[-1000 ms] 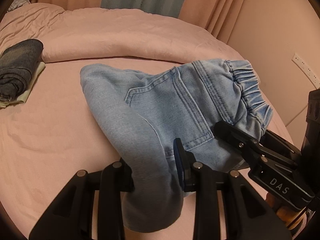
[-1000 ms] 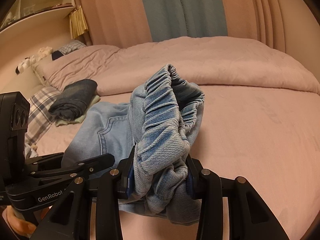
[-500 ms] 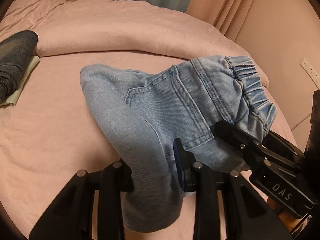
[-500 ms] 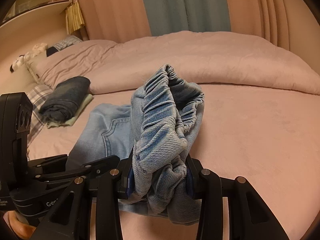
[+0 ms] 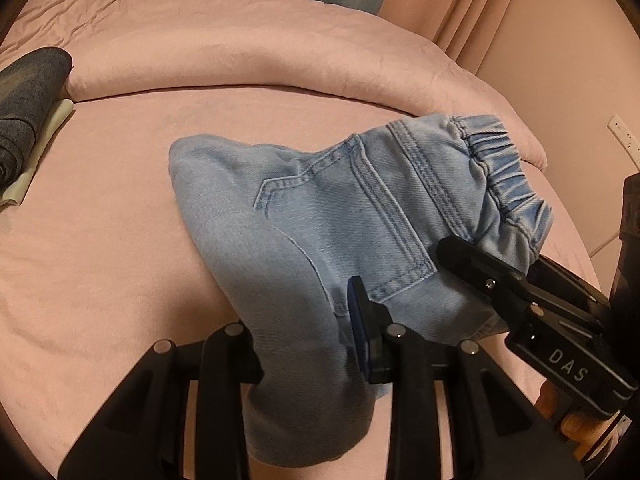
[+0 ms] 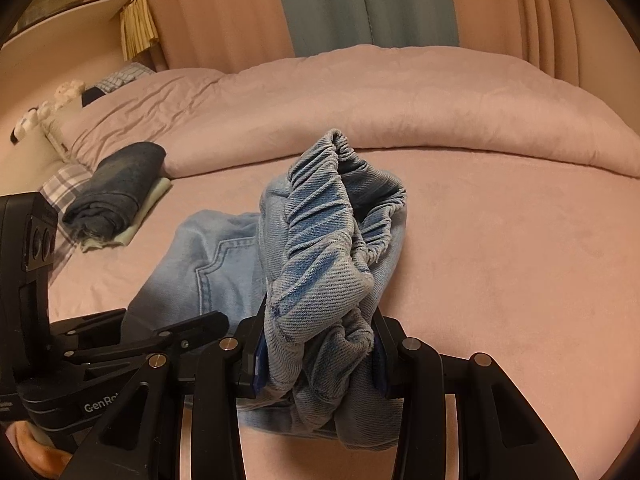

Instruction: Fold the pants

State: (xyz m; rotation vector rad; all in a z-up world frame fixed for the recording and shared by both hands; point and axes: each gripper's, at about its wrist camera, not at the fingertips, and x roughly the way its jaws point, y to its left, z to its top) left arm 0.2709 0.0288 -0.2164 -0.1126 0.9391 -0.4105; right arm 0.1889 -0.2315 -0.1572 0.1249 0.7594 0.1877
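A pink-sheeted bed (image 6: 500,280) carries a rolled pink duvet (image 6: 360,92) along its far side. A folded dark denim garment (image 6: 116,188) rests on a pale green cloth (image 6: 150,206) beside a plaid pillow (image 6: 64,188). Peach curtains (image 6: 216,12) hang behind.

pants (image 5: 360,216): light blue denim, matt, twill weave, stitched seams, gathered elastic waistband
bedsheet (image 5: 120,240): pink cloth, matt, soft nap
duvet (image 6: 400,96): pink cloth, matt, lightly creased
left gripper (image 5: 308,344): black plastic, semi-matt; bright metal pins
right gripper (image 6: 316,356): black plastic, blue pads
curtain (image 6: 360,0): cloth, matt, pleated
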